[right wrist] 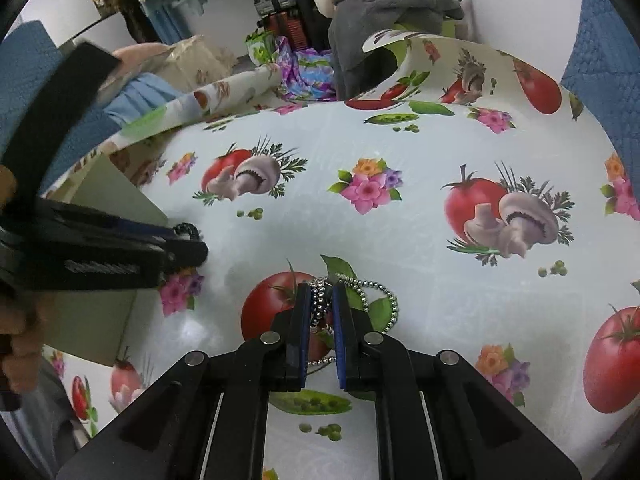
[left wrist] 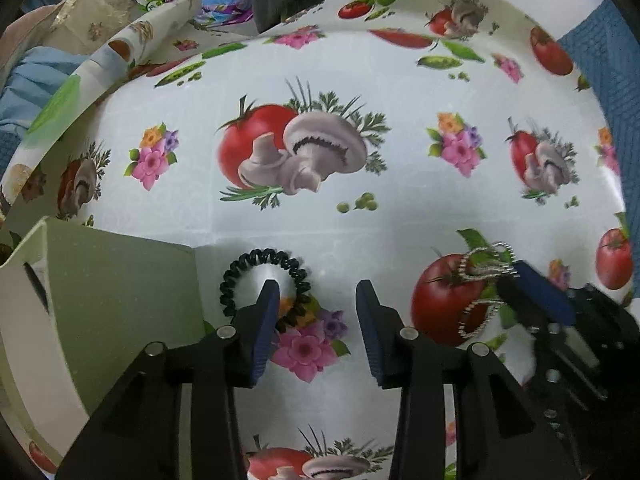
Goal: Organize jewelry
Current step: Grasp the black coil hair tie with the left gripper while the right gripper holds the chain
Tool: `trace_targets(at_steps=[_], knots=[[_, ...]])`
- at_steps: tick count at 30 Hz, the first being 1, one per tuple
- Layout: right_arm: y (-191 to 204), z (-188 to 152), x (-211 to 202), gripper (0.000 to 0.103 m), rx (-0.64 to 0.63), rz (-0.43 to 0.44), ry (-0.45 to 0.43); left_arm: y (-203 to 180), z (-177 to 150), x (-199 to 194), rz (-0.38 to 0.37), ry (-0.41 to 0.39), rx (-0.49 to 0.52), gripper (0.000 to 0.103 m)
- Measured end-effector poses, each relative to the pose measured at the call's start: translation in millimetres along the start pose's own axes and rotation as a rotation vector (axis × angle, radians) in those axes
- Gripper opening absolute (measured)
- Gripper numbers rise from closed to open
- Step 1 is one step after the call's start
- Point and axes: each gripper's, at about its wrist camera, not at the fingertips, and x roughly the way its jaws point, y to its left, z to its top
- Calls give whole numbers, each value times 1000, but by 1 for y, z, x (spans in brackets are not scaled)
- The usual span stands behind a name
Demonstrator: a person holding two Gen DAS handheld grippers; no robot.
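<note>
A black spiral hair tie (left wrist: 244, 268) lies on the printed tablecloth beside a pale green box (left wrist: 100, 312). My left gripper (left wrist: 318, 286) is open over it, its left finger inside the ring. My right gripper (right wrist: 321, 294) is shut on a silver bead necklace (right wrist: 374, 292), whose loops lie on the cloth beside the fingers. The necklace (left wrist: 480, 268) and right gripper (left wrist: 516, 274) also show in the left wrist view at right. The left gripper (right wrist: 188, 240) shows at left in the right wrist view, next to the hair tie (right wrist: 186, 229).
The box (right wrist: 108, 200) stands at the table's left. The tablecloth (left wrist: 400, 200) curls up at its far edge. Clothes and bags (right wrist: 304, 64) are piled behind it. Blue quilted fabric (right wrist: 600, 60) lies at the right.
</note>
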Motion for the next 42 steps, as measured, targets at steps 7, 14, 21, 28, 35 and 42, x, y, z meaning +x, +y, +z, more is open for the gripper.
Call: trace_targets(at_steps=[7,14,21,28,35,42], knots=[[-1,-3,-3,8,2,6,10,4,0,12,15,-23,-8,40],[-2,-4,-5,8,11,13,15,3,-4,11,-17,-64,-17,15],[-5,0,-3,8,25,10,29,-5,-7,9,-33,-45,11,8],[-2,11,-28,8,38,-3,-14,1,-16,-15,-156,-62,-46,8],[12,23,-56,8,10,-21,-39,-2,-14,-62,-219,-116,-30,8],[35,51,-88,8,-17,-19,-89,14,-7,-101,-238,-157,-41,8]])
